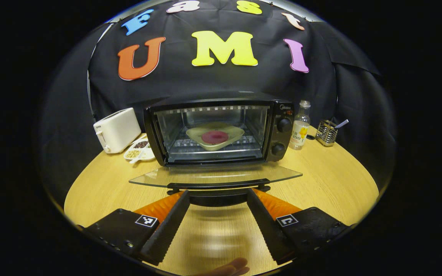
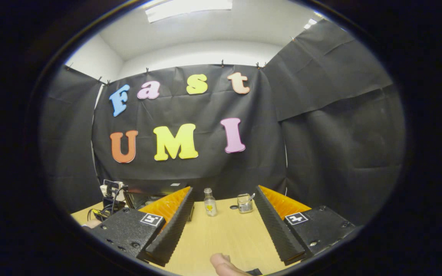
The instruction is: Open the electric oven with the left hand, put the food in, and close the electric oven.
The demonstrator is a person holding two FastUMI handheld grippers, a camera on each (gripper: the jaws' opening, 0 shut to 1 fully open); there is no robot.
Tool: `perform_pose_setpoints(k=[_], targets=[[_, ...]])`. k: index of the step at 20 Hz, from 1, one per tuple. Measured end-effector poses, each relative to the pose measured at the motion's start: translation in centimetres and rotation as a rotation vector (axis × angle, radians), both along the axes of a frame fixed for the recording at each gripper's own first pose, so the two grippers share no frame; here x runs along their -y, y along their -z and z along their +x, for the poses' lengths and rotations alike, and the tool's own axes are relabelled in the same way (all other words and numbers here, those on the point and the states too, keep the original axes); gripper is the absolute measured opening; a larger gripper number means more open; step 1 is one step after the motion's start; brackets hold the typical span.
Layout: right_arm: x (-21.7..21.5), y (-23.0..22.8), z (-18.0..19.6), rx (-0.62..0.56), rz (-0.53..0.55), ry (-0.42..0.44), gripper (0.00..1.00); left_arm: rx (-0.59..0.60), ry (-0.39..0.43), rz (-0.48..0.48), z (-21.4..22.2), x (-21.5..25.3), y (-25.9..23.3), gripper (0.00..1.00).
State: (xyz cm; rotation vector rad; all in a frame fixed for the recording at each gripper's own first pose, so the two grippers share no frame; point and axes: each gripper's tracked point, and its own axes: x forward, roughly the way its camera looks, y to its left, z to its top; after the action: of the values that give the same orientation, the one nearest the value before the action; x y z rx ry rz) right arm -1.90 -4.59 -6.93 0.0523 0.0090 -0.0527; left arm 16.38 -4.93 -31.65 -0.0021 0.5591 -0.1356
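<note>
The black electric oven [image 1: 278,115] stands at the back of the round wooden table [image 1: 332,184], its glass door [image 1: 213,177] folded down flat. Inside on the rack rests a pale plate [image 1: 236,132] carrying a round red piece of food [image 1: 215,136]. My left gripper [image 1: 218,193] is open right at the door's black handle [image 1: 217,187], one finger on each side and neither pressing it. My right gripper [image 2: 225,189] is open and empty, held above the table to the right of the oven [image 2: 159,191], whose body its left finger largely hides.
A white toaster [image 1: 116,129] and a divided dish of seeds [image 1: 138,149] stand left of the oven. Right of it are a small clear bottle [image 1: 300,128] [image 2: 210,203] and a wire holder [image 1: 326,132] [image 2: 245,203]. A person's fingertip [image 1: 232,266] shows at the bottom edge.
</note>
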Motion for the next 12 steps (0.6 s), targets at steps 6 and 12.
perform_pose_setpoints(k=[6, 12], targets=[[-0.6, -0.1, -0.2, -0.004, 0.018, -0.005, 0.96, 0.147, 0.003, -0.017, 4.6, -0.5, -3.8, 0.98], [-0.7, 0.2, 0.0, -0.015, 0.017, -0.03, 0.96, 0.173, -0.05, -0.037, 9.4, -1.2, -4.0, 0.97]])
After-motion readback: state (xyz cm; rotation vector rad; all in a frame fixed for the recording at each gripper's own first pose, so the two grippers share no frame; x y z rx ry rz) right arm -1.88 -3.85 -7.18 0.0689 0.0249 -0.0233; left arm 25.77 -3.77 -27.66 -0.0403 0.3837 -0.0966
